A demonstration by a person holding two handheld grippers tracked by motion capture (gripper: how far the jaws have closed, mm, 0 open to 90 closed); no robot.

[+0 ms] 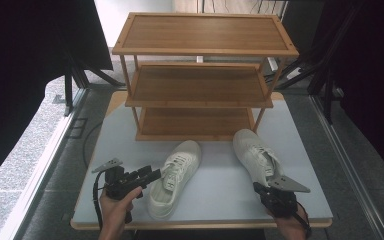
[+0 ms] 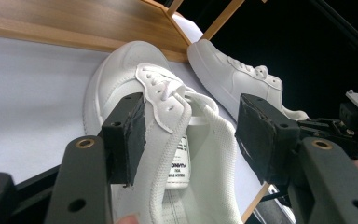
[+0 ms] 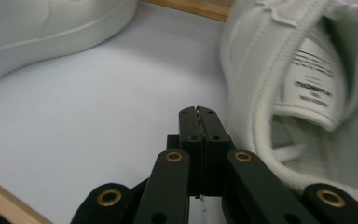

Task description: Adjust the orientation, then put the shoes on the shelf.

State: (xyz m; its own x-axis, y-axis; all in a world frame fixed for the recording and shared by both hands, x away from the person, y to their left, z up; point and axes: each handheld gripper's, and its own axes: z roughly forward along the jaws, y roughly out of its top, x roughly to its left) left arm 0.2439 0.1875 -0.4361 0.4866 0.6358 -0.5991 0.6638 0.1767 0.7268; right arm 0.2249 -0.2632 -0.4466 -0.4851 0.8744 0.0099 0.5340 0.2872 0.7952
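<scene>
Two white lace-up shoes lie on the white table in front of a wooden rack. The left shoe (image 1: 175, 177) (image 2: 121, 70) points toward the rack. My left gripper (image 1: 154, 175) (image 2: 191, 140) is open, and its pads (image 2: 127, 135) straddle that shoe's collar and tongue without closing on them. The right shoe (image 1: 255, 155) (image 3: 307, 70) lies angled, its heel toward me. My right gripper (image 1: 260, 187) (image 3: 198, 112) is shut on nothing and sits low over the table, just left of that shoe's heel opening.
A three-tier bamboo shoe rack (image 1: 200, 85) stands at the back of the table (image 1: 220, 200), all shelves bare. The table's wooden front edge (image 3: 9, 200) runs close under the right gripper. Dark frames and cables flank both sides.
</scene>
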